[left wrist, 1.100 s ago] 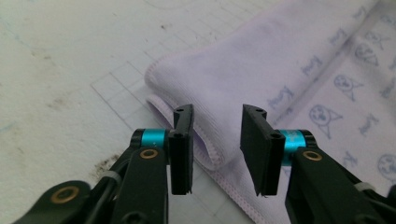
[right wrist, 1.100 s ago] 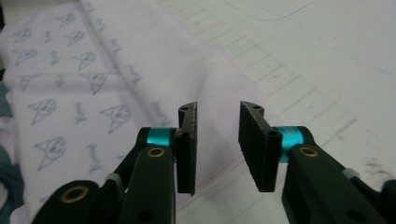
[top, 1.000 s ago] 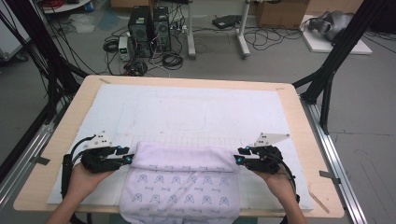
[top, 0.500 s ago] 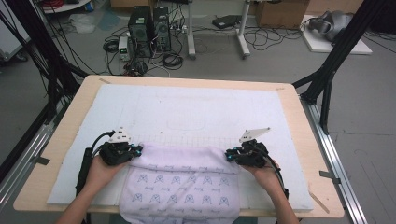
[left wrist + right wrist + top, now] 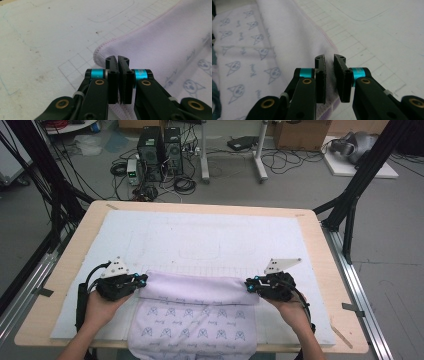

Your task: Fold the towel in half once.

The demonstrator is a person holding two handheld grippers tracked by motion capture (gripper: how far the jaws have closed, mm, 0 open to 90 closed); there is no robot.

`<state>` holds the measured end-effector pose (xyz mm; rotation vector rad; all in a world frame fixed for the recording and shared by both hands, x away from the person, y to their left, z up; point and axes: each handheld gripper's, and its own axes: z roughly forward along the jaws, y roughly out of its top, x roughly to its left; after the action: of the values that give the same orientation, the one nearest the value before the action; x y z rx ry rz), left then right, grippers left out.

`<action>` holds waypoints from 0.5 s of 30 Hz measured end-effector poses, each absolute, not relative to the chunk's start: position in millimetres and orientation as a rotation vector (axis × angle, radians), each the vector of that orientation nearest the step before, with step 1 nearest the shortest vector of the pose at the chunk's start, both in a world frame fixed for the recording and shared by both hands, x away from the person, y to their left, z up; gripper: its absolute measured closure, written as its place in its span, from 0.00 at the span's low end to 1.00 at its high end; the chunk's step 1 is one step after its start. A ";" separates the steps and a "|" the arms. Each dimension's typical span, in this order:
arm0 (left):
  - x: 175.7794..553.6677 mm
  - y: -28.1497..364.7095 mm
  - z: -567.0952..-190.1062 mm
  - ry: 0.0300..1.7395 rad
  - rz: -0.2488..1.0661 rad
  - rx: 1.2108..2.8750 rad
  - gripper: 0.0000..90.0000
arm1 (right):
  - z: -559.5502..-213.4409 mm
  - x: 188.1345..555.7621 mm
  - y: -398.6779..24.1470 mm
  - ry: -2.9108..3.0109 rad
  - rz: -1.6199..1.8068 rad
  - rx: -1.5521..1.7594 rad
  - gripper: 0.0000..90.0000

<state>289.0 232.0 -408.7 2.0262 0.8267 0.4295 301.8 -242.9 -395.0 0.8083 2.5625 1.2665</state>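
A pale lilac towel [image 5: 195, 325] printed with small cat faces lies at the near edge of the mat, its far part doubled over into a plain band [image 5: 192, 289]. My left gripper [image 5: 141, 281] is at the band's left end. In the left gripper view the jaws [image 5: 117, 58] stand pressed together over the towel's hemmed corner [image 5: 162, 42], pinching it. My right gripper [image 5: 248, 286] is at the band's right end. Its jaws [image 5: 329, 58] have just been closing, and cloth of the towel [image 5: 287, 32] shows squeezed between the pads.
A white gridded mat [image 5: 210, 235] covers most of the wooden table [image 5: 316, 235], with bare mat beyond the towel. The towel's near part hangs over the front edge. Black frame posts stand at both sides; computers and cables lie on the floor beyond.
Both grippers have come in from beside the towel to the ends of the doubled band, and their jaws have closed there. The band looks slightly pulled up at both ends.
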 end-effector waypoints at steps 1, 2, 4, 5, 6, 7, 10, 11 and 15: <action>285.9 232.9 -408.5 0.820 0.427 2.025 0.96 | -394.4 298.9 -242.4 2.566 1.271 0.796 0.89; 282.8 233.8 -408.8 0.817 0.425 2.026 0.96 | -393.4 295.8 -242.1 2.564 1.268 0.779 0.89; 275.4 236.1 -409.8 0.814 0.426 2.020 0.96 | -391.8 289.5 -242.7 2.563 1.271 0.769 0.89; 271.3 237.2 -410.3 0.810 0.424 2.018 0.96 | -391.2 286.3 -243.2 2.566 1.279 0.760 0.89; 267.0 238.2 -411.1 0.806 0.427 2.016 0.96 | -390.7 283.0 -243.6 2.561 1.276 0.750 0.88; 262.5 239.3 -411.9 0.803 0.429 2.014 0.96 | -390.6 280.2 -244.1 2.555 1.282 0.744 0.88; 249.6 240.7 -414.9 0.795 0.441 2.021 0.96 | -391.1 271.3 -244.1 2.557 1.301 0.725 0.88; 245.5 240.4 -415.7 0.795 0.448 2.016 0.96 | -392.0 269.1 -243.4 2.561 1.301 0.717 0.88; 230.1 240.9 -415.6 0.765 0.453 2.028 0.96 | -396.2 259.6 -241.1 2.583 1.305 0.685 0.88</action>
<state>230.1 240.9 -415.6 2.0281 0.7655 0.4533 259.6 -241.1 -396.2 0.6854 2.5834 1.3053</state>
